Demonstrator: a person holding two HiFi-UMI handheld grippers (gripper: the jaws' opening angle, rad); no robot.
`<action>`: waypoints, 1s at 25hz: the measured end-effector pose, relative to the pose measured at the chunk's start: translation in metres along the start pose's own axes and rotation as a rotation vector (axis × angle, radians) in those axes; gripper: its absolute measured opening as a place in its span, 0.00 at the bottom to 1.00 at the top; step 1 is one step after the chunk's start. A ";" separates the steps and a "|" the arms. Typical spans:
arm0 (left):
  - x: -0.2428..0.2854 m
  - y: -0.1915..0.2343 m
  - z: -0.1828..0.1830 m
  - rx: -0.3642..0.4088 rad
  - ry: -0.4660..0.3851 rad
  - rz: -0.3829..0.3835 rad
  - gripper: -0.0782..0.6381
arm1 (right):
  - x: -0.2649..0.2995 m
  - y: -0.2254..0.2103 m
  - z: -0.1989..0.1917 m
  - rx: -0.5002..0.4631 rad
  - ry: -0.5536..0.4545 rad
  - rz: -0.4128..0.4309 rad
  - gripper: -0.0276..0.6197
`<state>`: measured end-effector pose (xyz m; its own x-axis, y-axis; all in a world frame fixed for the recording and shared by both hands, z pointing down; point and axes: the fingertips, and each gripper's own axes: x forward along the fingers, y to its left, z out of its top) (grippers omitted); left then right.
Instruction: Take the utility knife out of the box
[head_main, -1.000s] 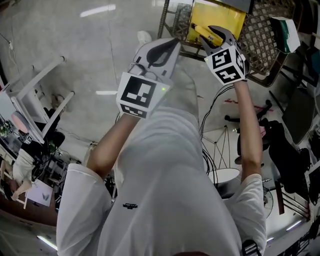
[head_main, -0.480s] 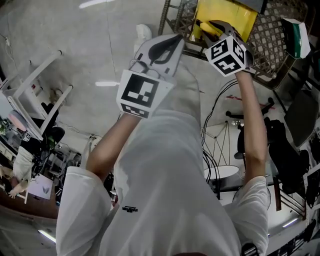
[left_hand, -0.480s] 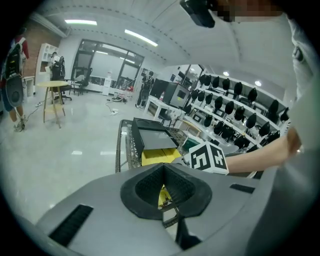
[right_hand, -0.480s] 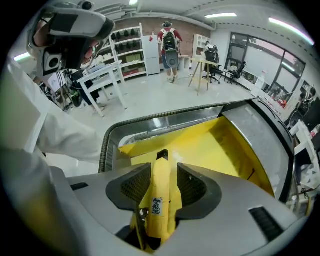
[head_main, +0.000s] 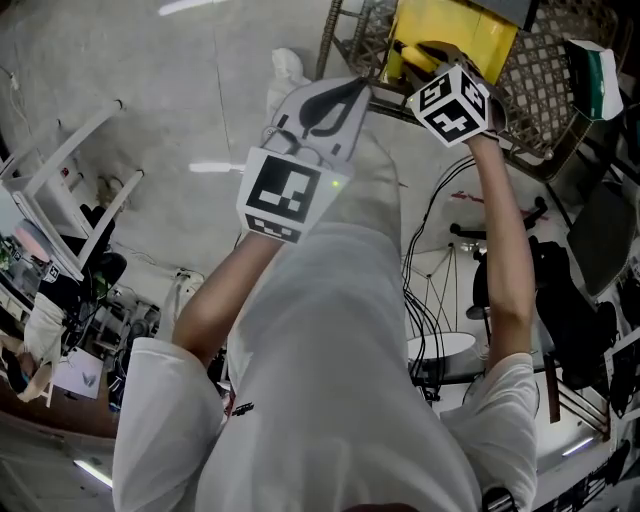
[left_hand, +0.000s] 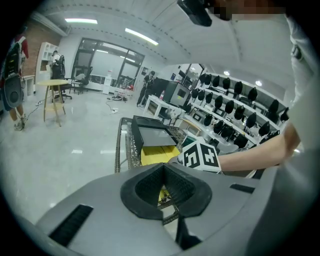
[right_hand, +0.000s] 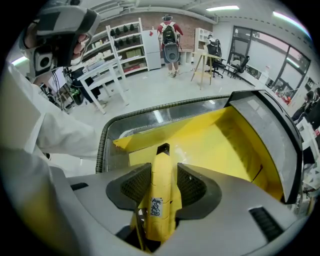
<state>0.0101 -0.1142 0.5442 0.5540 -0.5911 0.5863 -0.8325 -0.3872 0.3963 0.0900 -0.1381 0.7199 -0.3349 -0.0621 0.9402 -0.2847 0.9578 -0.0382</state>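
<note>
One step is done: the right gripper (right_hand: 162, 187) pinches the yellow knife (right_hand: 159, 197) over the open yellow box (right_hand: 225, 145). Lifting it clear of the box is left, I judge. Beside the box, the left gripper (left_hand: 164, 186) is pressed together, empty.

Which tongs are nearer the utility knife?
Right. The right tongs are shut on the utility knife, over the yellow box. The left tongs are shut, empty, short of the box.
</note>
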 end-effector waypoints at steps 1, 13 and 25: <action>-0.001 0.001 0.000 0.003 -0.002 0.002 0.11 | 0.000 0.000 0.001 0.001 0.002 0.001 0.28; -0.012 0.004 0.003 0.032 -0.010 0.003 0.11 | -0.009 -0.002 0.007 0.019 0.004 -0.034 0.21; -0.039 -0.024 0.038 0.095 -0.074 0.006 0.11 | -0.083 -0.005 0.026 0.106 -0.167 -0.181 0.21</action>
<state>0.0087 -0.1085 0.4852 0.5495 -0.6430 0.5335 -0.8349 -0.4462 0.3221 0.0959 -0.1450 0.6330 -0.4111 -0.2836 0.8664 -0.4427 0.8929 0.0823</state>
